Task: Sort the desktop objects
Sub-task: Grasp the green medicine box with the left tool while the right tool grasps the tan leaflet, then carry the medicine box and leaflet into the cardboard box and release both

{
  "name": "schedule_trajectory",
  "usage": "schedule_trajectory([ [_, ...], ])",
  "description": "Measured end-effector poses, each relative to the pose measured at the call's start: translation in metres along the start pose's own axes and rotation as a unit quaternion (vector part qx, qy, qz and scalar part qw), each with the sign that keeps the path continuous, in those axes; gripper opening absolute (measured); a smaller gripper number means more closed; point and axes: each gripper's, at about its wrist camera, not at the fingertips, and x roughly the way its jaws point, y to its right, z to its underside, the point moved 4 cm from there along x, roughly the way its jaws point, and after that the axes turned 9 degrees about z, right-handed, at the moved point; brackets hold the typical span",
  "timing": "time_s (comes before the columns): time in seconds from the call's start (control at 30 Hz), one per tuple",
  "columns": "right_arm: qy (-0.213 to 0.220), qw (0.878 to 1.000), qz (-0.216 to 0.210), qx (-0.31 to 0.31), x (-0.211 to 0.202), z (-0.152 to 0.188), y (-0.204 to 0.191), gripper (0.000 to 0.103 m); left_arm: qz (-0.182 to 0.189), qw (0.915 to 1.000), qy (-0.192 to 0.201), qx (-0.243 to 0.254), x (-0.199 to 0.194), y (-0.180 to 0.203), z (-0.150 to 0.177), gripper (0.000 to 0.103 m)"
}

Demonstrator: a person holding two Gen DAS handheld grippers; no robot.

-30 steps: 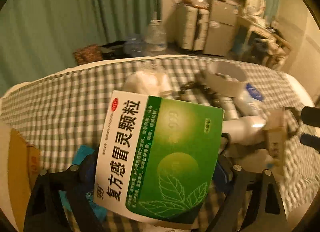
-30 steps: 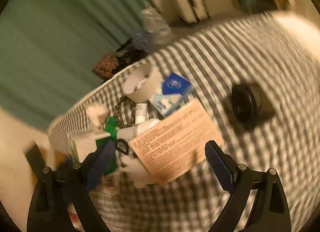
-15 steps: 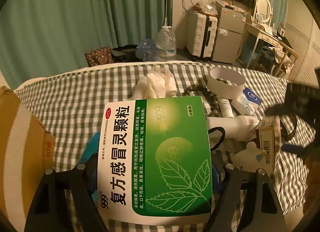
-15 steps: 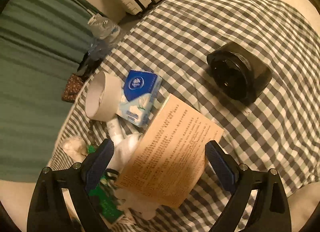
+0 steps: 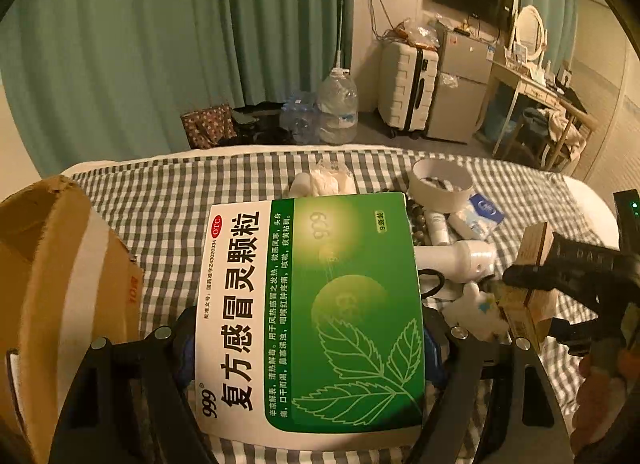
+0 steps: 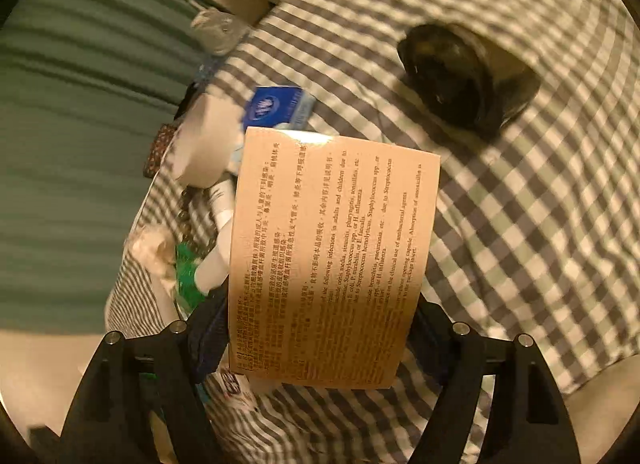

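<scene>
A green and white medicine box [image 5: 312, 304] fills the left wrist view, and my left gripper [image 5: 310, 328] is shut on its two long sides, holding it above the checked cloth [image 5: 180, 200]. In the right wrist view a tan medicine box [image 6: 332, 264] with printed text lies between the blue pads [image 6: 208, 336]. My right gripper [image 6: 316, 328] has its jaws closing, the pads against the box's sides. From the left wrist view, that tan box [image 5: 528, 304] and the right gripper [image 5: 560, 276] show at the far right.
An open cardboard box [image 5: 60, 264] stands at the left. On the cloth lie a white ring-shaped bowl [image 5: 442, 184], a blue tissue pack [image 5: 480, 212], a white bottle [image 5: 456, 260], beads [image 5: 418, 224], crumpled tissue [image 5: 324, 182] and a black jar [image 6: 460, 72].
My left gripper has risen with the green box. My right gripper has sunk and rolled over the tan box, and its jaws have narrowed onto the box's sides.
</scene>
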Motion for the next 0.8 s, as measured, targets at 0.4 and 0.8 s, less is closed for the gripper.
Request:
schedule_trajectory([
  [0.4,0.132,0.980,-0.007,-0.150,-0.131,0.054,-0.030,0.076,0.000,0.9975,0.071,-0.003,-0.110,0.021,-0.021,0.083],
  [0.8,0.215,0.947,-0.039,-0.236,-0.235,0.112,-0.059,0.076,-0.014,0.9917,0.127,-0.015,-0.208,0.021,-0.030,0.083],
])
